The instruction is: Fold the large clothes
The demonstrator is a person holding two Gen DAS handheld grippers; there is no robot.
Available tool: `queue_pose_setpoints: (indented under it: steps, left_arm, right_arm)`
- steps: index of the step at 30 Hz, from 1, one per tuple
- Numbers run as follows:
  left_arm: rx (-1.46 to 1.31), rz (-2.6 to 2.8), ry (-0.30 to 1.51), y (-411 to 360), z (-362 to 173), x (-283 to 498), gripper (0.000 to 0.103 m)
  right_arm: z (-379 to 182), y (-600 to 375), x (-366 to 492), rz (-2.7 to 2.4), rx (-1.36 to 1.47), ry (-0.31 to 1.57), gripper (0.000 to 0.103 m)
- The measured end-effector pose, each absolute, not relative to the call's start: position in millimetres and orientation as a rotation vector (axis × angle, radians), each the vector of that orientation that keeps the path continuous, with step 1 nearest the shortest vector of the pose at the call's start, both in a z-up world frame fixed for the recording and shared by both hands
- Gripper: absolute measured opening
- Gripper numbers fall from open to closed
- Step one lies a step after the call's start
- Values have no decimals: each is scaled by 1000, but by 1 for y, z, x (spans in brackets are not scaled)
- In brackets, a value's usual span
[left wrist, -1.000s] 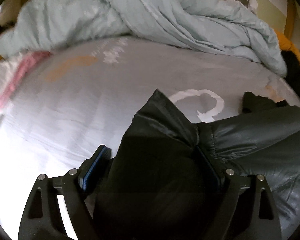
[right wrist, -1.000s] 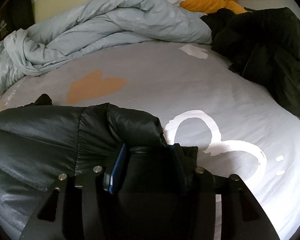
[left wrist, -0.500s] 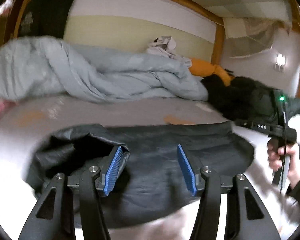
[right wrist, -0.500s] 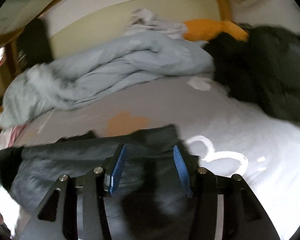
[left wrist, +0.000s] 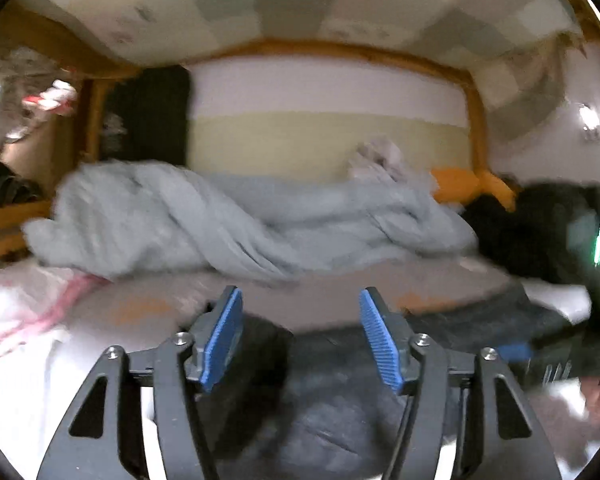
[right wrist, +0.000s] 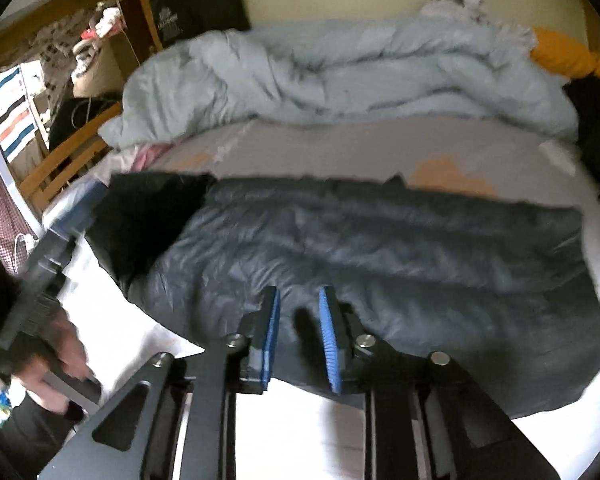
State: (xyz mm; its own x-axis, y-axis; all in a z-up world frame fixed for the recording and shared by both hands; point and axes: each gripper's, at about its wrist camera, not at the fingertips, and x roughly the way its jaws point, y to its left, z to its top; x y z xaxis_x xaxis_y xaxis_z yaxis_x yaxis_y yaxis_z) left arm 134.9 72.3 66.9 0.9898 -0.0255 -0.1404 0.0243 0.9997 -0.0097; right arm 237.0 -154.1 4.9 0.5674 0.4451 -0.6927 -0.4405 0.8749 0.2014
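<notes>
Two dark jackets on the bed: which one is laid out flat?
The dark quilted jacket just ahead of the right tool, spread flat across the grey sheet. The other black jacket is heaped at the bed's far right, beside the blue duvet.

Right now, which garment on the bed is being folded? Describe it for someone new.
Find the bed with the grey sheet and the crumpled pale blue duvet at its far side. Nearer lies the dark quilted jacket, spread flat in a wide band, unlike the heaped black clothes at right.
</notes>
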Motion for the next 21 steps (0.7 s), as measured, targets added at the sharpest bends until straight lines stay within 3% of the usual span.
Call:
queue_pose_setpoints:
  steps: [4,7,11,15,18,19,21]
  left_arm:
    - [-193,-145,211,107,85,142,64]
    - [-167,-208,266,93,82,149,64]
    - [-185,-286,465,60,59,169,46]
    - [-224,-412,542,23,33,177,44]
    - [-233,-474,595,-5,12,186,26]
    - [-254,-492,617,-9,7,191,16]
    - [-276,-508,655,-18,-10,202,10]
  right_arm:
    - [-17,-140,252,474,-10,875,13]
    - [-32,-138,272,430,23,934,10]
    - [-41,-143,288,415,103,970,9]
    - [-18,-159,280,425,142,916,9]
    - [4,-175,278,436,184,902,9]
    - [8,-177,279,441,190,911,9]
    - [14,-179,279,458,169,941,9]
